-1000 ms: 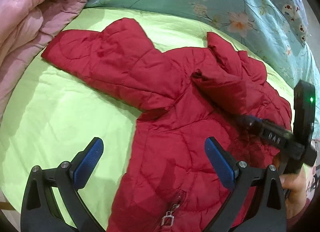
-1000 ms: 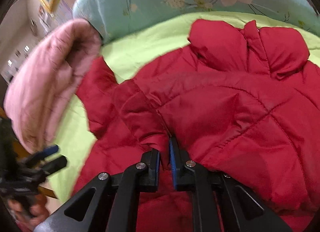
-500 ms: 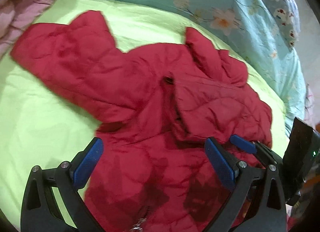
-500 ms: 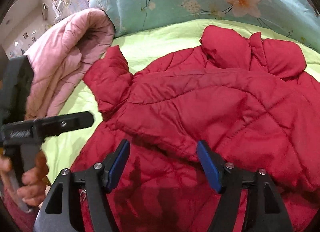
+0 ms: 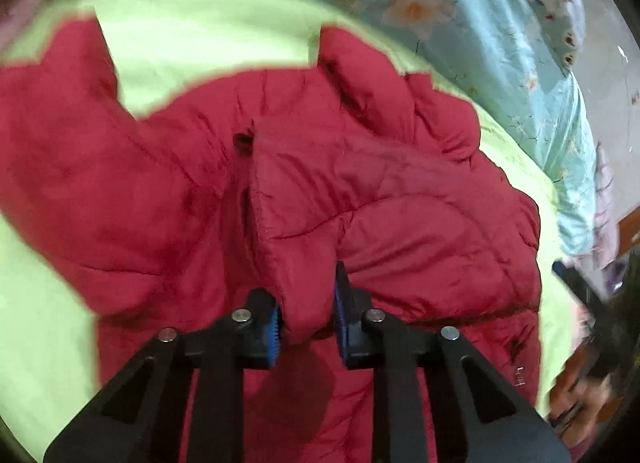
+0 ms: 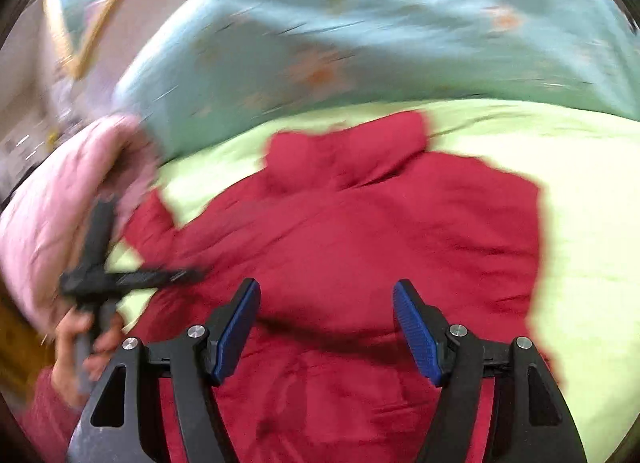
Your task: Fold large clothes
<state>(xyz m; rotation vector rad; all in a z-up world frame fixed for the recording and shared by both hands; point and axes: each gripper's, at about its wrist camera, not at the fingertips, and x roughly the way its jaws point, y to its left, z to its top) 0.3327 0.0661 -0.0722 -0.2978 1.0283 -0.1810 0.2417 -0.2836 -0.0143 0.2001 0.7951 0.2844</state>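
Note:
A red quilted jacket lies spread on a lime green sheet, one sleeve folded across its body. My left gripper is closing its jaws, and the blue pads pinch the end of that folded sleeve. In the right wrist view the jacket is blurred. My right gripper hovers above its lower body, jaws wide but closing slightly, with nothing between them. The left gripper also shows at the left of that view, held by a hand, its tip on the jacket.
A teal floral quilt is bunched along the far side of the bed. A pink quilt is piled at the left. A framed picture hangs on the wall behind. Bare green sheet lies right of the jacket.
My right gripper let go of the folded sleeve, opened and pulled back and up. My left gripper moved onto the sleeve end and went from wide open to pinching it.

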